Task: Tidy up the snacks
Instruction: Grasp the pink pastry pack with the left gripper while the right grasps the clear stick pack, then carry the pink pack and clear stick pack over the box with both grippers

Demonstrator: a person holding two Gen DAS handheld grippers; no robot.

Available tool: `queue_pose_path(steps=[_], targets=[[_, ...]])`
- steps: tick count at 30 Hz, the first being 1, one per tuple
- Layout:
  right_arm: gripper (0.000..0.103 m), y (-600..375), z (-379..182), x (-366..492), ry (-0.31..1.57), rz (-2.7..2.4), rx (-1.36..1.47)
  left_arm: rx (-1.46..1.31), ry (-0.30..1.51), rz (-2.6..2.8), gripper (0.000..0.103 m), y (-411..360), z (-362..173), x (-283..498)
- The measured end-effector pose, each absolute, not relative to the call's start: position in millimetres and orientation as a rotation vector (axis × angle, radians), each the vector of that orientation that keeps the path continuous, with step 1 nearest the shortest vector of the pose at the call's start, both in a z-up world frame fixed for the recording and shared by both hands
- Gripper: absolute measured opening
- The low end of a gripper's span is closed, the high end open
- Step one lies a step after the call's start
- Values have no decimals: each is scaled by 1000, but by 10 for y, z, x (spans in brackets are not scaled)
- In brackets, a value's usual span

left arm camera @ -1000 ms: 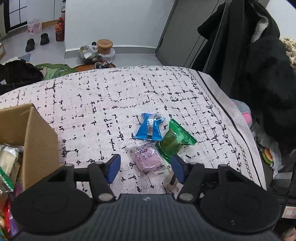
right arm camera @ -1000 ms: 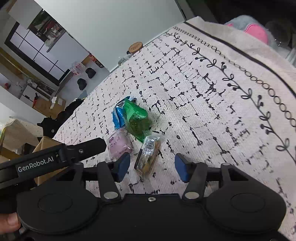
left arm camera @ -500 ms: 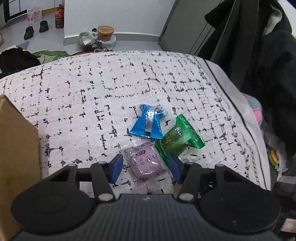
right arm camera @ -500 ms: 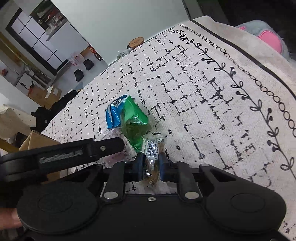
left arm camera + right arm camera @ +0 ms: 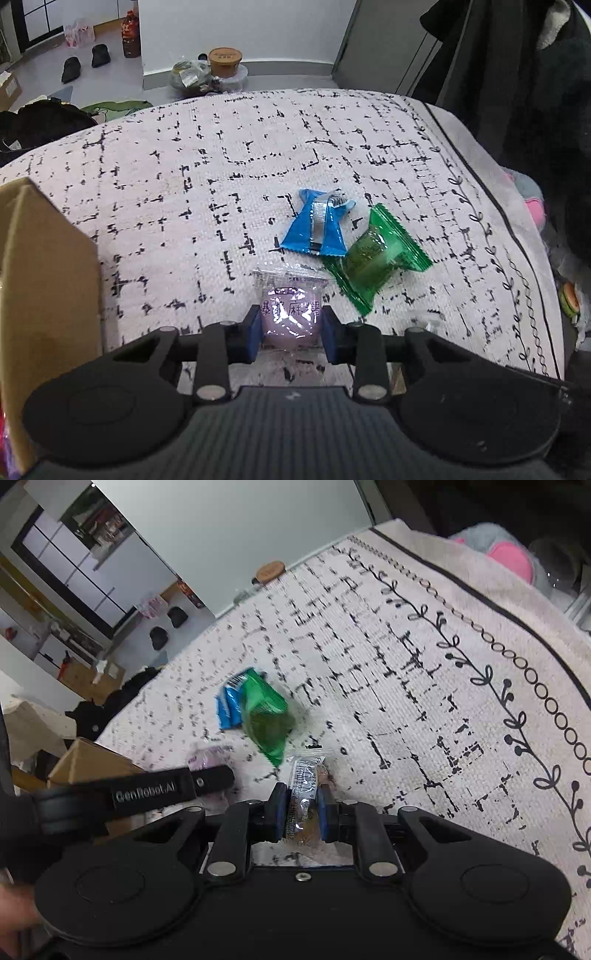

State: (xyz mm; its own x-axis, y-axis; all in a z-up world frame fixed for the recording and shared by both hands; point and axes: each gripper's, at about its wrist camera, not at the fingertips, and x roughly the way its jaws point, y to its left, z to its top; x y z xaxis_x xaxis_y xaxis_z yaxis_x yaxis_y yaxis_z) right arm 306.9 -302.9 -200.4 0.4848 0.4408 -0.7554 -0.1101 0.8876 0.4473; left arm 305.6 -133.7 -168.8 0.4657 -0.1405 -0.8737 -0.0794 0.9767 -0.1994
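Four wrapped snacks lie on a cloth-covered surface [image 5: 184,192], white with a black broken-line print and a leaf border. The pale purple snack [image 5: 290,314] in clear wrap sits nearest the left gripper [image 5: 291,334], between its blue pads [image 5: 252,332]; the jaws are closing on it, and the pads stand right against the packet's sides. Just beyond it lie a blue packet [image 5: 317,229] with a silver seam and, to its right and touching it, a green see-through packet [image 5: 376,258]; the green one's lower corner reaches near the purple wrap.

In the right wrist view a small clear packet with a brown snack [image 5: 303,797] and a barcode label stands clamped between the right gripper's [image 5: 302,810] pads, the jaws clenched tight on it. Ahead of it the green packet [image 5: 267,716] overlaps the blue one [image 5: 227,705], and the left gripper's black finger crosses in front of the purple snack [image 5: 207,757].

A cardboard box [image 5: 44,280] stands at the left edge of the surface, well apart from the blue and green packets. A hand [image 5: 14,912] shows at the lower left corner of the right wrist view
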Motion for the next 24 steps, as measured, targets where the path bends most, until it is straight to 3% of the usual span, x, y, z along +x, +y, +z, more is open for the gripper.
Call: queue_pose_path(steps=[24], targets=[[18,-2745,-1431,2615,891,390,397,-231,902,-70,31,-972,-885,2333]])
